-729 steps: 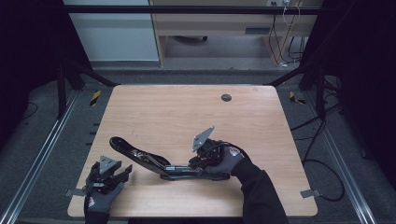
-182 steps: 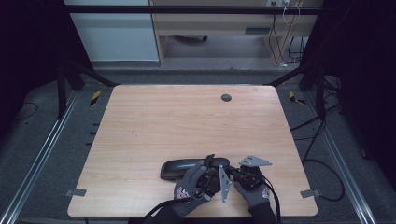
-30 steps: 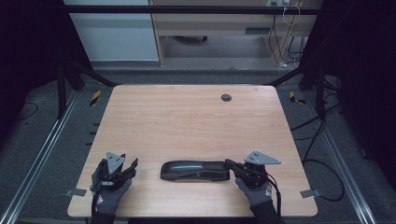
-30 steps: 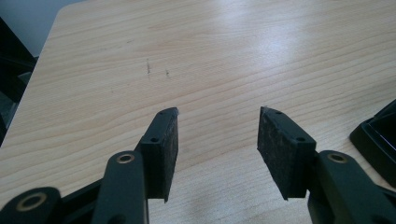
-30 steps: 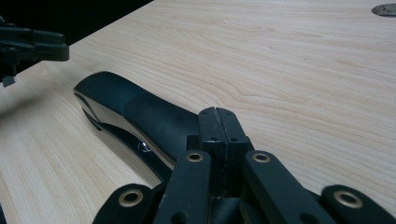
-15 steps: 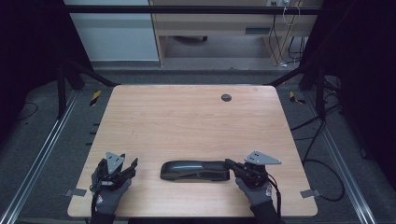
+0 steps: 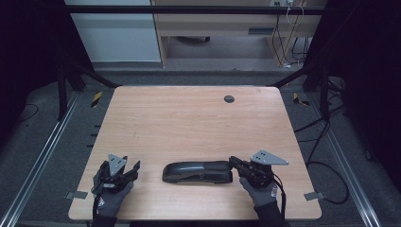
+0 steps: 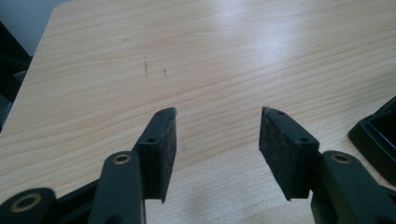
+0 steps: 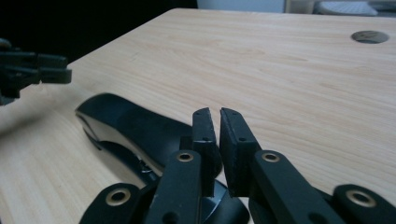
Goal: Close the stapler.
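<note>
Stapler, black and closed flat, is seen lying lengthwise near the front edge of the table, roughly midway between the two grippers. In the high view the left gripper is held by a gloved hand at the front left corner, well apart from the stapler, with its jaws spread wide and nothing between them. The same wide gap is shown in the left gripper view, where only bare wood grain lies between the pads, and a corner of the stapler is caught at the right edge.

The right gripper is held by the other gloved hand at the stapler's right end, its tips just at or touching that end; contact cannot be settled from above. In the right gripper view the jaws are nearly together, with only a thin slit between them and nothing clamped there. The stapler is seen stretching away to the left below and behind the jaws, and the left gripper appears far off at the left edge.

A round dark grommet is set in the table's far side, well apart from everything else
</note>
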A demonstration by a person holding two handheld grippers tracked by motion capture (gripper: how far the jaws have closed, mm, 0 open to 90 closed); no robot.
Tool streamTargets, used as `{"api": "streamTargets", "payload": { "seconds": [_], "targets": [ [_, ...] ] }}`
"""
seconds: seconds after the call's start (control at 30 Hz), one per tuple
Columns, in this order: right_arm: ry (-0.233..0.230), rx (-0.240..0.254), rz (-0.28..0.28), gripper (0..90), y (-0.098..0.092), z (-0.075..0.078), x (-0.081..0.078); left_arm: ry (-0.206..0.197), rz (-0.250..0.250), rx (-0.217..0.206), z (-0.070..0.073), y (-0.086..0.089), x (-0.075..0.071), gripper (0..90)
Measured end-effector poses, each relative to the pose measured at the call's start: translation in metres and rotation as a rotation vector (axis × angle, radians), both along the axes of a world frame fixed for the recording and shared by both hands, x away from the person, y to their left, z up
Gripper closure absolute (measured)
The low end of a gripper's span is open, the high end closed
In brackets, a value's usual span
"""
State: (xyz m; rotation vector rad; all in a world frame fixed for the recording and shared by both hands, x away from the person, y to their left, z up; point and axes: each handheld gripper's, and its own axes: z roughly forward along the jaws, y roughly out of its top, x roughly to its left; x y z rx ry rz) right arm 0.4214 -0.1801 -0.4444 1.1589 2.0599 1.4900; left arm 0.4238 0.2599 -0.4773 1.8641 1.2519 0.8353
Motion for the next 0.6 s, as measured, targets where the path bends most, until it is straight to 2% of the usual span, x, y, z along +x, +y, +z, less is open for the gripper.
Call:
{"api": "streamTargets", "payload": {
  "seconds": [0.1, 0.3, 0.43, 0.6],
  "targets": [
    [-0.01, 0.003, -0.034, 81.0, -0.007, 0.001, 0.0, 0.006, -0.003, 0.0, -0.001, 0.0, 0.0, 45.5],
    [-0.006, -0.001, -0.13, 69.0, -0.032, -0.005, 0.003, 0.014, -0.008, 0.003, -0.002, 0.0, 0.001, 44.0],
    [0.011, -0.03, -0.194, 55.6, -0.049, -0.017, 0.008, 0.038, -0.009, 0.007, -0.005, 0.002, 0.003, 41.4],
    [0.044, -0.094, -0.264, 44.7, -0.061, -0.032, 0.012, 0.054, -0.001, 0.006, -0.007, 0.005, 0.005, 38.1]
  ]
}}
